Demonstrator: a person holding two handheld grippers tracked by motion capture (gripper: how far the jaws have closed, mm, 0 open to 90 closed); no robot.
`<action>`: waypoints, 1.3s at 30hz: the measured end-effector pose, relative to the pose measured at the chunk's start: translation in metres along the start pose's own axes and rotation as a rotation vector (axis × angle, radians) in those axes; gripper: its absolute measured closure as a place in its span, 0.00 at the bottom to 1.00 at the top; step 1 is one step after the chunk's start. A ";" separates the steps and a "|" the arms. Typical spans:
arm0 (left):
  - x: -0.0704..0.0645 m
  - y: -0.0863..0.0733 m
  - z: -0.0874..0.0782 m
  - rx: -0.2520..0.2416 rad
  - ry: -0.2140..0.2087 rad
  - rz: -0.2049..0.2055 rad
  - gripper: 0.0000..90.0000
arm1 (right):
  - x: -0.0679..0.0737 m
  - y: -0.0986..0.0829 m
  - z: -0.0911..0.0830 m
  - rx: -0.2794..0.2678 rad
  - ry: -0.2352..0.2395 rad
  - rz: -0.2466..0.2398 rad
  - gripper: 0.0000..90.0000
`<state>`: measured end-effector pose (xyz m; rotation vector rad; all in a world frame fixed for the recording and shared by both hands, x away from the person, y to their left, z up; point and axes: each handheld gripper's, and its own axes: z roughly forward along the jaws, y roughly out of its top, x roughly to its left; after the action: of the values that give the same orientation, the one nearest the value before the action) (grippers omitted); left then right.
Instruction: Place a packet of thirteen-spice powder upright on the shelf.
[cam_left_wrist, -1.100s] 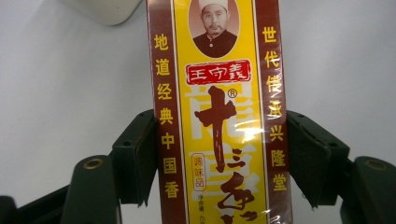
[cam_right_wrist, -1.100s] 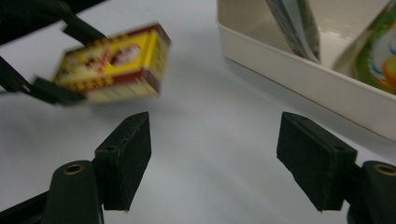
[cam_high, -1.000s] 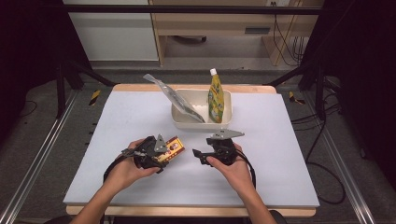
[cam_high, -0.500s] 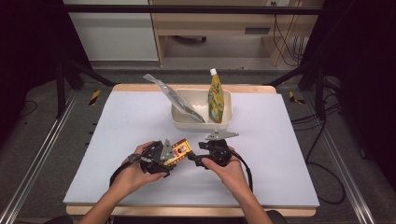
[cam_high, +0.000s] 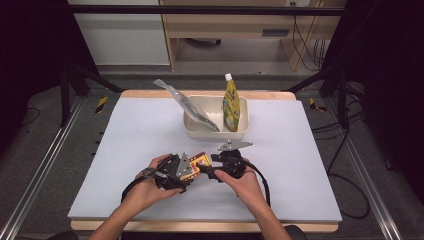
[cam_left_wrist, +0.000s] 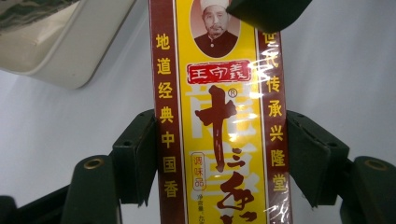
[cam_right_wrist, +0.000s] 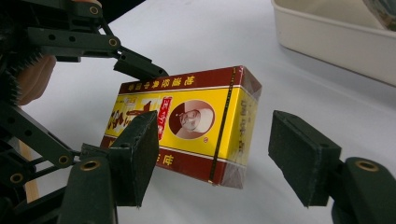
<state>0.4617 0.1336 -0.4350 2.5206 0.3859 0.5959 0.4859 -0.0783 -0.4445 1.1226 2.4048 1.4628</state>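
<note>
1. Left claw (cam_high: 192, 169) grips a yellow-and-red box (cam_high: 196, 166) by its long sides, lifted above the counter (cam_high: 125, 130).
2. Right claw (cam_right_wrist: 212, 154) gapes wide around the box's free end, pads not touching.
3. The tub (cam_high: 215, 131) sits well behind, bare counter between.

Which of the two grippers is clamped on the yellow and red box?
The left gripper: its jaws press both sides of the box. The right gripper stands open around its end.

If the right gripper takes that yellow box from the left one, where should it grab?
Probably the free end of the box, jaws closing across its flat front and back faces, coming in from the side opposite the left gripper. The left jaws already clamp the other end, and the right gripper stands open around the free end.
</note>
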 end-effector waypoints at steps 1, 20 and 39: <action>0.000 0.000 0.000 -0.001 -0.003 0.001 0.35 | -0.001 0.000 0.000 -0.001 0.001 -0.002 0.37; -0.005 0.009 0.001 -0.053 0.012 0.020 0.35 | -0.011 -0.002 0.004 0.005 0.075 0.082 0.40; -0.002 0.011 0.002 -0.070 0.033 0.034 0.36 | -0.012 0.003 -0.006 -0.043 0.079 0.084 0.53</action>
<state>0.4624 0.1235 -0.4311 2.4575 0.3286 0.6543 0.4930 -0.0894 -0.4420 1.1921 2.3918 1.6066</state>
